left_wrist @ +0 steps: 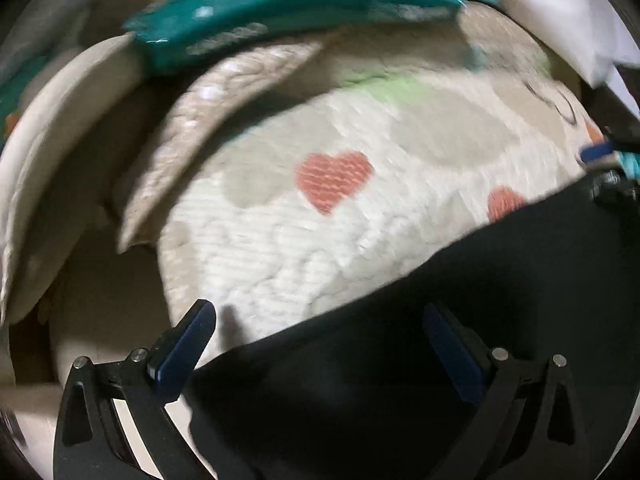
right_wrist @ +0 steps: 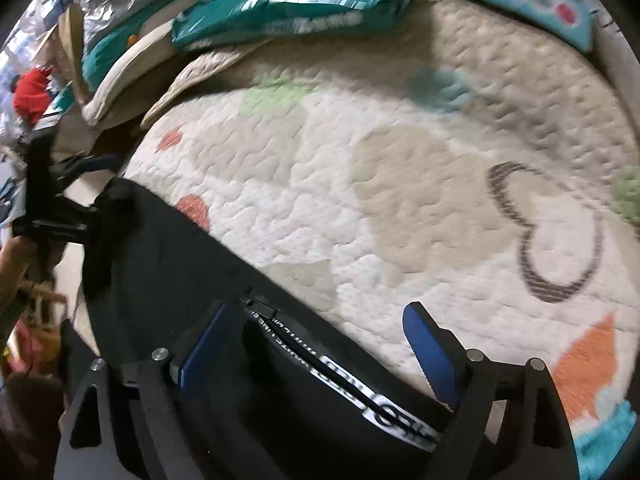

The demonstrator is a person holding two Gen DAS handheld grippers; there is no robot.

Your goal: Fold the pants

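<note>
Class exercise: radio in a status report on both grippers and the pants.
Left gripper open, over pants' edge. Right gripper open, straddling black pants at the zipper, not clamped. Pants flat on quilted mat. Teal packs at far edge, clear.

Pants [right_wrist: 168, 280] on quilt [right_wrist: 400, 200]

Black pants [right_wrist: 168, 264], spread flat on quilted mat, zipper & printed waistband showing

Quilted heart-print mat [right_wrist: 400, 200] under black pants [right_wrist: 168, 264], teal packages [right_wrist: 296, 8] at its far edge.
</note>
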